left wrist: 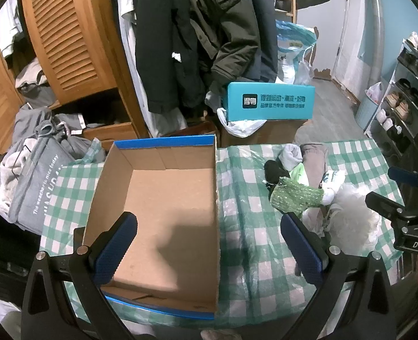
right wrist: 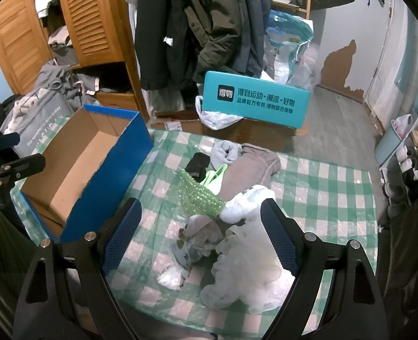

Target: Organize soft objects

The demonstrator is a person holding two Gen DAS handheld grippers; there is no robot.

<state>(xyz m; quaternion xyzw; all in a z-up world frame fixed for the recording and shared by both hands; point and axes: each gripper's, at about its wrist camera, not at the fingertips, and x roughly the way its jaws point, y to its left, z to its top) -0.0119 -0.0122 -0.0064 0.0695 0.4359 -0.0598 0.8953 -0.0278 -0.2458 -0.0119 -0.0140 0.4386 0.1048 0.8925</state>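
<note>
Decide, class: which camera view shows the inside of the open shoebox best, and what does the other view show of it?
The left wrist view. It looks down into the shoebox, showing its bare brown floor and all the inner walls, with nothing inside. The right wrist view shows the box obliquely at the left, mostly its blue outer side and only part of the floor.

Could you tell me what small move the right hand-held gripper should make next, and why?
Probably lower the right hand-held gripper, which is open and empty, onto the white mesh puff lying nearest it in the pile. The blue cardboard box to the left has nothing in it, and the left hand-held gripper, open too, hovers over it, so nothing has been moved in yet.
</note>
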